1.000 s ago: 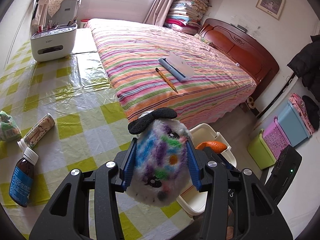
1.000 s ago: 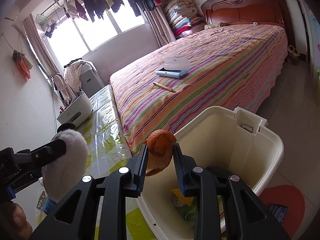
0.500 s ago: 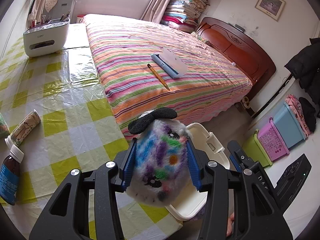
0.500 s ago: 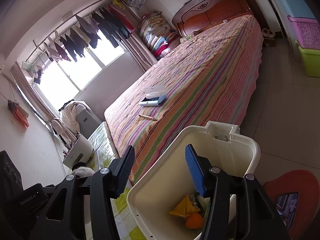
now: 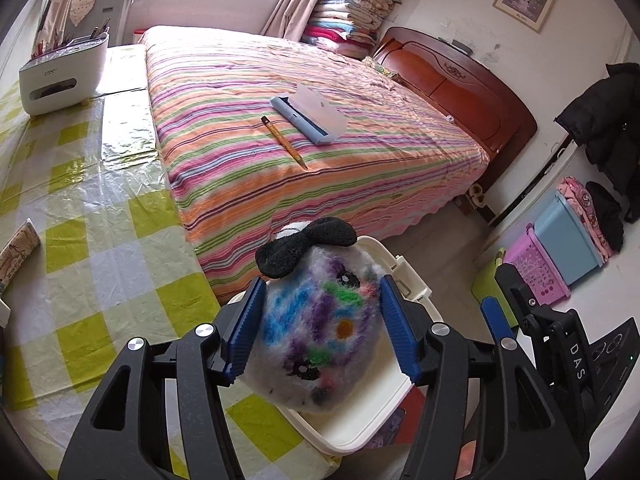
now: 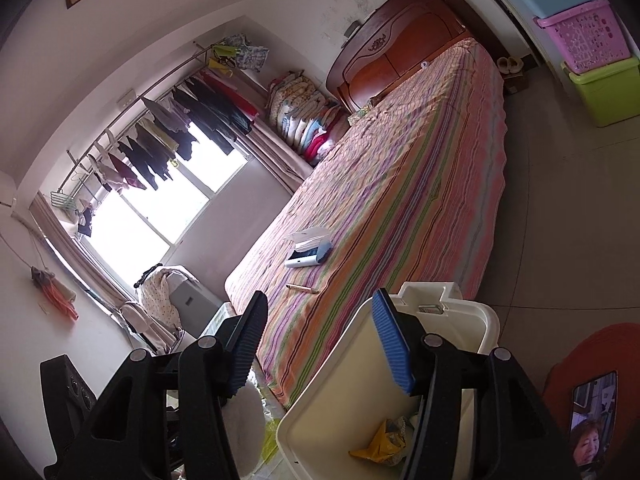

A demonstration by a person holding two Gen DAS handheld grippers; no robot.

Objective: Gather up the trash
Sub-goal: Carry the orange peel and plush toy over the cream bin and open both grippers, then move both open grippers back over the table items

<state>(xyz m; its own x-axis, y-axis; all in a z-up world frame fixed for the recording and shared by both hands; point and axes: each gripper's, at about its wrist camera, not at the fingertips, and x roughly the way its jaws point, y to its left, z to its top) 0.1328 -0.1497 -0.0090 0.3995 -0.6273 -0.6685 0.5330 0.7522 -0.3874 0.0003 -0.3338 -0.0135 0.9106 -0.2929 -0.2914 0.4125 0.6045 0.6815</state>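
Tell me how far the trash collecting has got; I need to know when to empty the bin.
Done: a yellow wrapper lies in the white bin, and the right gripper hangs open and empty above it. In hand: the left gripper clamps a scribbled fuzzy toy over the bin. Left: dropping it; a patterned tube remains on the table.

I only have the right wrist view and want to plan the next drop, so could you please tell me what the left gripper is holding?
Observer: The left gripper is shut on a fluffy white toy scribbled with colours, with a black bow on top.
Operator: Thank you. Is it near the bin?
Observer: In the left wrist view the toy covers much of the white bin opening.
Operator: Is anything on the table?
Observer: A patterned tube lies on the checked table, at the picture's left edge.
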